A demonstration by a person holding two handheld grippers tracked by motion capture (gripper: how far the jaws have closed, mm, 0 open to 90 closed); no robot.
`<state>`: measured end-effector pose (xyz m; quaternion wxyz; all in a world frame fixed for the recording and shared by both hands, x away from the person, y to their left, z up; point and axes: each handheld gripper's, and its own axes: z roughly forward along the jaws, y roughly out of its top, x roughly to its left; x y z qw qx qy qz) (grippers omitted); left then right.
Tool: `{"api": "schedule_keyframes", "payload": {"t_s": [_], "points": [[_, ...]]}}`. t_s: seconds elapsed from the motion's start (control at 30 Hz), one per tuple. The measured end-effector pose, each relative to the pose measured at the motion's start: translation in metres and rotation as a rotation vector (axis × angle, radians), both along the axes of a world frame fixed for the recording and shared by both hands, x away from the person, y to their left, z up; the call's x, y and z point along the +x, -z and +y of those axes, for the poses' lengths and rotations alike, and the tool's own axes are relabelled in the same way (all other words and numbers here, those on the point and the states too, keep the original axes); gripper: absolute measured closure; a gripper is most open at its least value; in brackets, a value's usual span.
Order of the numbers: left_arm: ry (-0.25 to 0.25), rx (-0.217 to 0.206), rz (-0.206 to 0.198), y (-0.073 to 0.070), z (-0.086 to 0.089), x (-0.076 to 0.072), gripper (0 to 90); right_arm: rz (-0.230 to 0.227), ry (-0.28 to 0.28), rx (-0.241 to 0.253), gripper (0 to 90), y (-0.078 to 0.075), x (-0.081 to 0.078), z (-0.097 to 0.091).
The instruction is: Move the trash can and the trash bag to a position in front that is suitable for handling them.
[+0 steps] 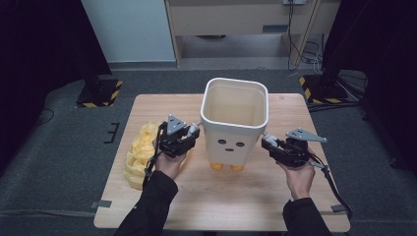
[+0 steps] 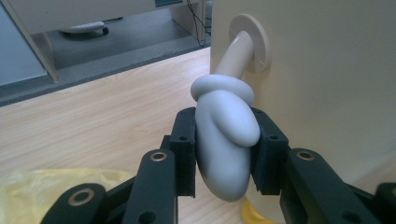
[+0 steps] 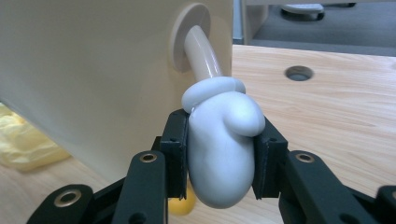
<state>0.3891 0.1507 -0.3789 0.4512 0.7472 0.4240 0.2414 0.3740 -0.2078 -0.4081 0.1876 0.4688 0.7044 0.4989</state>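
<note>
A cream bin (image 1: pixel 235 125) shaped like a figure, with a small face, orange feet and two arms that end in white mitten hands, stands mid-table. My left gripper (image 1: pixel 189 132) is shut on the bin's white mitten hand (image 2: pixel 226 140) at its left side; the black pads (image 2: pixel 185 149) press it from both sides. On the other side, my right gripper (image 1: pixel 268 142) is shut on the other mitten hand (image 3: pixel 222 149), pads (image 3: pixel 264 161) clamped on it. Both mittens hang from curved arms (image 3: pixel 203 49) set in round sockets in the bin's walls (image 2: pixel 327 84).
A crumpled yellow plastic bag (image 1: pixel 140 152) lies on the wooden table (image 1: pixel 221 196) left of the bin, under my left forearm. The tabletop has a round hole (image 3: pixel 299 72) near the right gripper. Black stands and cables sit on the floor beyond.
</note>
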Motion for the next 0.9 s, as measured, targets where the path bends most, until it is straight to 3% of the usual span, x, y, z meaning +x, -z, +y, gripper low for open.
{"api": "schedule_keyframes", "payload": {"t_s": [0.17, 0.33, 0.57, 0.63, 0.9], "points": [[-0.011, -0.022, 0.005, 0.0, 0.014, -0.01, 66.8, -0.011, -0.037, 0.011, 64.2, -0.005, -0.011, 0.015], [-0.017, -0.023, 0.015, 0.004, 0.023, -0.021, 66.8, -0.019, -0.058, -0.016, 64.4, -0.006, -0.023, 0.023], [-0.014, -0.008, 0.023, 0.006, 0.038, -0.032, 66.8, -0.017, -0.099, -0.022, 64.5, -0.007, -0.034, 0.034], [-0.016, -0.013, 0.021, 0.007, 0.043, -0.036, 66.7, -0.013, -0.109, -0.004, 64.6, -0.007, -0.037, 0.037], [-0.004, -0.023, 0.011, 0.008, 0.046, -0.039, 66.7, -0.014, -0.095, -0.025, 64.4, -0.004, -0.046, 0.041]]}}
